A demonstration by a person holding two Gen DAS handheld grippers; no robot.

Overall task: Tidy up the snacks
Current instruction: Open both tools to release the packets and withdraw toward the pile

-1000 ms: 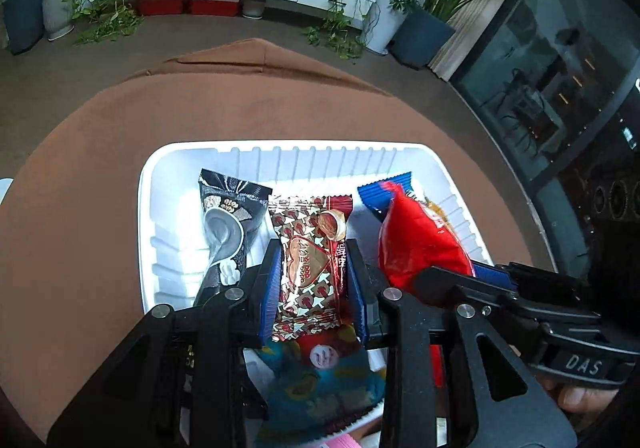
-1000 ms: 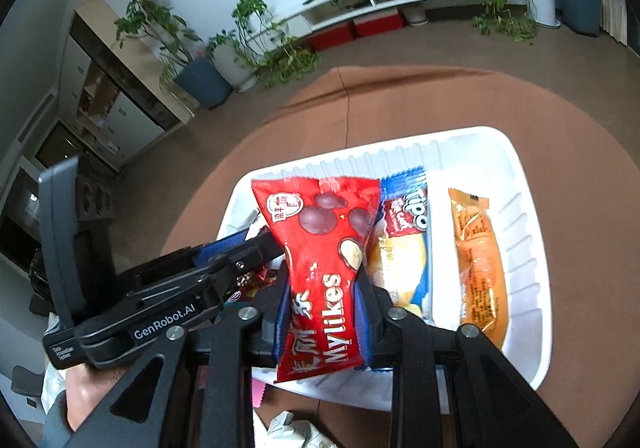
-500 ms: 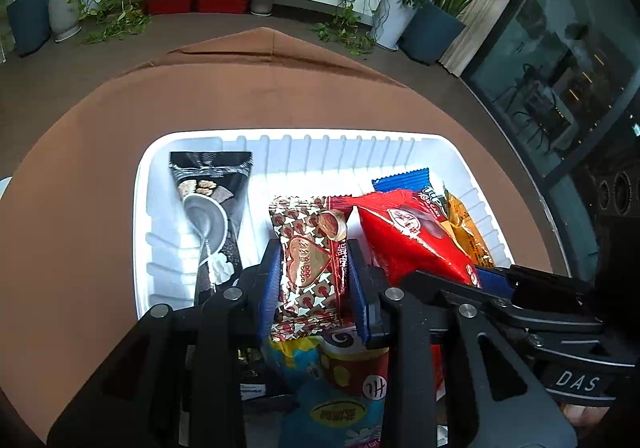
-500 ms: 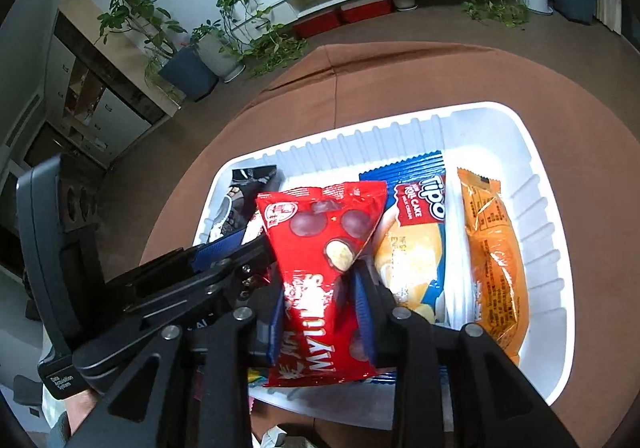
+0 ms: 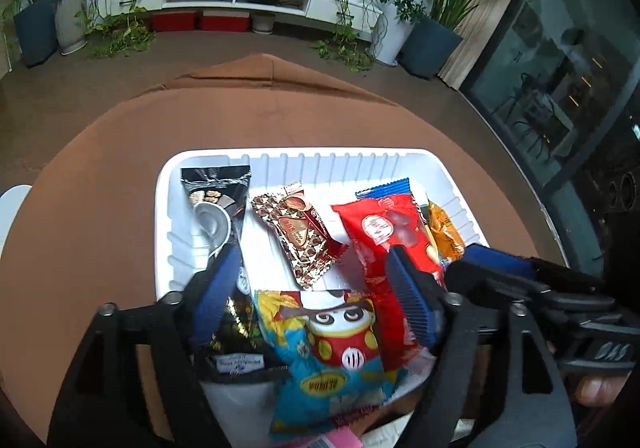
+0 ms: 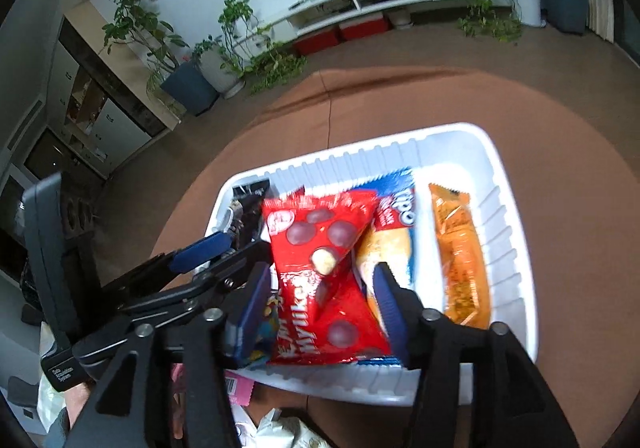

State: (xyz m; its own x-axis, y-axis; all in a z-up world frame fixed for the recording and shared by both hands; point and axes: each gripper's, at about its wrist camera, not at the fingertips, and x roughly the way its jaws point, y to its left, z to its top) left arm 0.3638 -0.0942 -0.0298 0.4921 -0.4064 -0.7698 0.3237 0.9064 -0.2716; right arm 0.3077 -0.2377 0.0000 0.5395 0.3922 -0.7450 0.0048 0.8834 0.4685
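Jaws of the left gripper (image 5: 316,288) now spread wide, no longer clamped on the brown heart-print packet (image 5: 300,236) as half a second ago; packet now lying loose and tilted on the floor of the white tray (image 5: 168,207), ahead of the pads and touching neither. Jaws of the right gripper (image 6: 320,292) likewise parted, a gap showing on each side of the red Mylikes bag (image 6: 320,272), gripped tight a moment earlier; bag now resting between the pads, leaning across the blue-and-white cake packet (image 6: 394,232). Orange packet (image 6: 460,256) alone along the right side of the tray, apart from the rest. Black packet with a spoon picture (image 5: 216,207) flat along the tray's left side, lower end hidden behind the left pad. Blue-and-yellow cartoon bag (image 5: 332,352) at the near edge, between the left jaws, bottom cut off by the frame. Tray on a brown worktop (image 5: 100,207). Right view blurred by motion, small print unreadable. Something pink (image 6: 238,388) below the tray's near rim, mostly hidden.
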